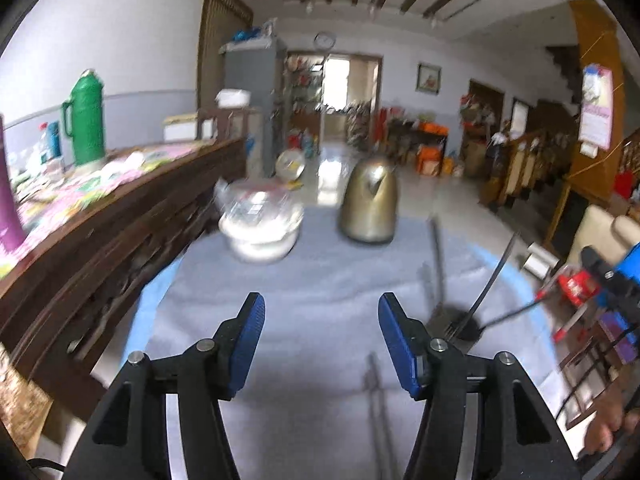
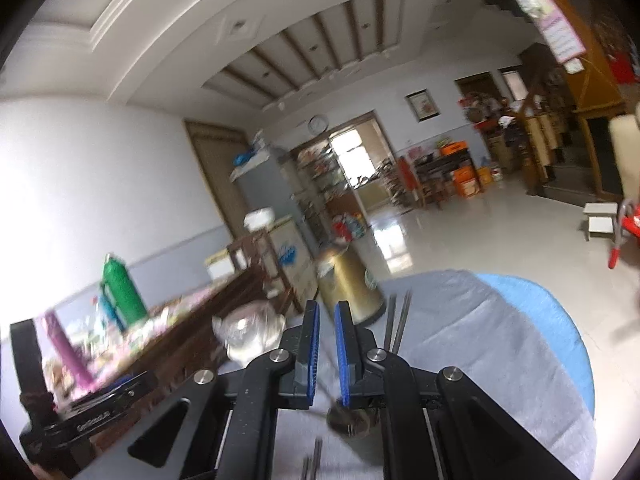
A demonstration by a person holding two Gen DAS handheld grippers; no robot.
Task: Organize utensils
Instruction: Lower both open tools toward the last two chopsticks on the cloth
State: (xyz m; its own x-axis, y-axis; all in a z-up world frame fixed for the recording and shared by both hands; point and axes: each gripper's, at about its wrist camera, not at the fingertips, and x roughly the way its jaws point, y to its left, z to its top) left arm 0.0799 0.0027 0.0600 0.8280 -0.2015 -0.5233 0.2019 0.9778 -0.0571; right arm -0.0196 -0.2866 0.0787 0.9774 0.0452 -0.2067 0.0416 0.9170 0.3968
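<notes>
My left gripper stands open and empty over the grey cloth. My right gripper is clenched, seemingly on a thin utensil handle, though blur hides it, reaching the dark holder where the utensils stand. The gold kettle is beyond.
</notes>
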